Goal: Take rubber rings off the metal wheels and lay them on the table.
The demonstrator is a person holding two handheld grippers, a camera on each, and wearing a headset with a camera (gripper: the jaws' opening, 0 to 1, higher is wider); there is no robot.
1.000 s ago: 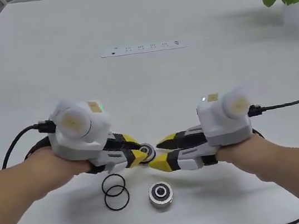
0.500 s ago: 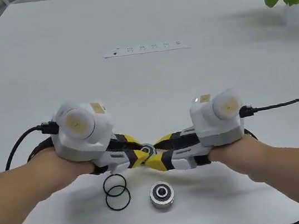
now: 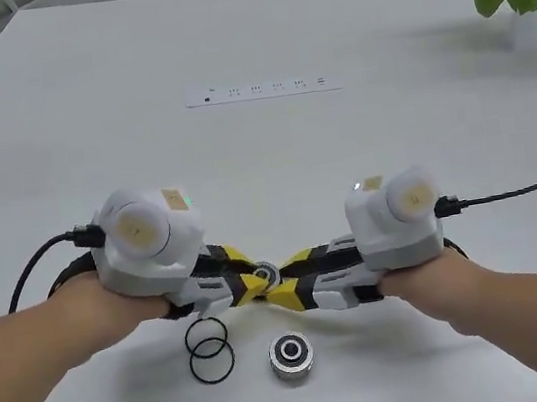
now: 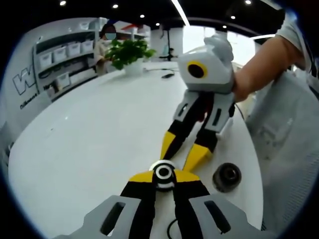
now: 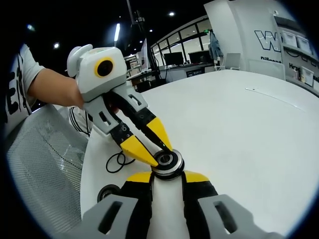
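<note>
One wheel (image 5: pixel 167 160) clamped in the left hand-held gripper (image 4: pixel 164 177) could twist loose if the narrow right hand-held gripper (image 5: pixel 168 177), grip unclear, tugs unevenly.

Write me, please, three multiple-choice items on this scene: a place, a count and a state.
1. Where does the loose round metal wheel lie? A on the white table; B on the floor; C on a chair.
2. How many thin black rubber rings lie on the table? A one; B two; C four.
3. The left gripper is: A open; B shut on a second small metal wheel; C lying flat.
Key: 1A, it rests on the tabletop; 2B, two overlapping loops; 3B, its yellow tips clamp that wheel.
</note>
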